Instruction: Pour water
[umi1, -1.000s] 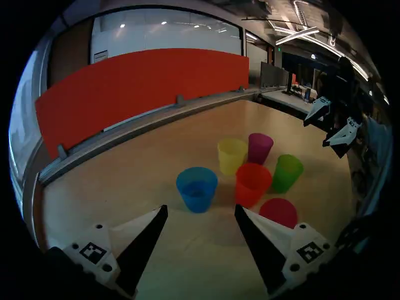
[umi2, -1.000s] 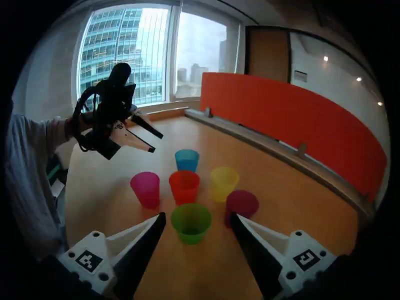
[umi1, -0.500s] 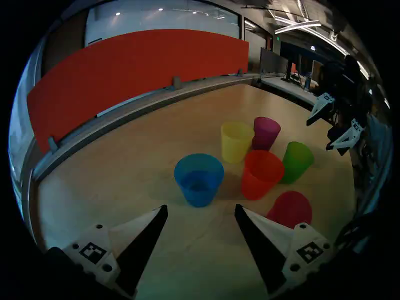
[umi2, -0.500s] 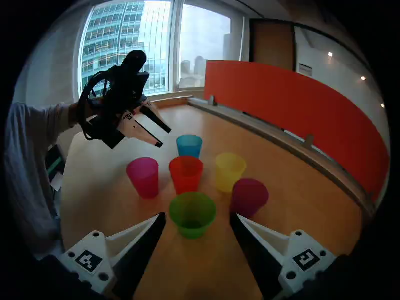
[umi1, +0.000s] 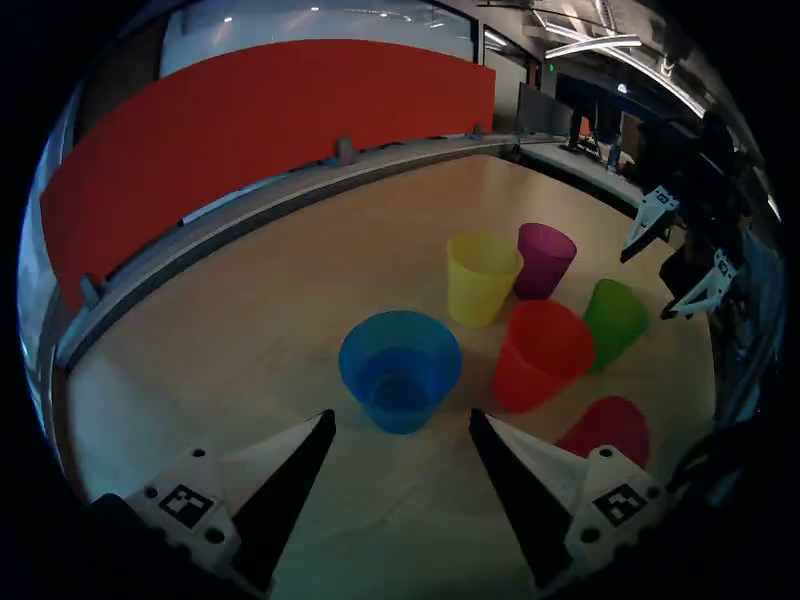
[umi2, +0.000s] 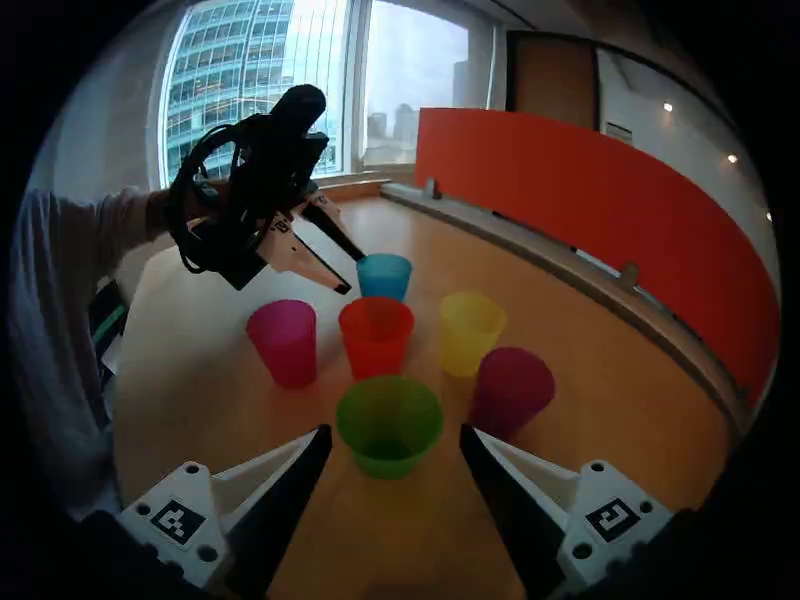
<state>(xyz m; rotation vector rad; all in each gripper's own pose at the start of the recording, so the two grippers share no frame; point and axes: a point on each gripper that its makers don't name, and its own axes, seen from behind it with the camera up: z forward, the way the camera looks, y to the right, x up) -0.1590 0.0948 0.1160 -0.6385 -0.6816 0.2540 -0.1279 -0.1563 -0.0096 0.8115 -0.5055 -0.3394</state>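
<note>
Left gripper view: our left hand-held gripper (umi1: 400, 415) stands released, blue cup (umi1: 400, 370) at 12 o'clock. We judge it light, thin-walled, crushable; grasp mid-wall gently.

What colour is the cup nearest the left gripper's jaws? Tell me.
The cup is translucent blue, clearest in the left gripper view.

Blue cup (umi1: 400, 368) looks translucent plastic (glossy); table (umi1: 250, 320) smooth wood.

Your worktop (umi1: 300, 270) carries a red divider panel (umi1: 250, 120) along its far edge. Past one end you see windows (umi2: 260, 70); light strips (umi1: 600, 45) hang overhead.
</note>
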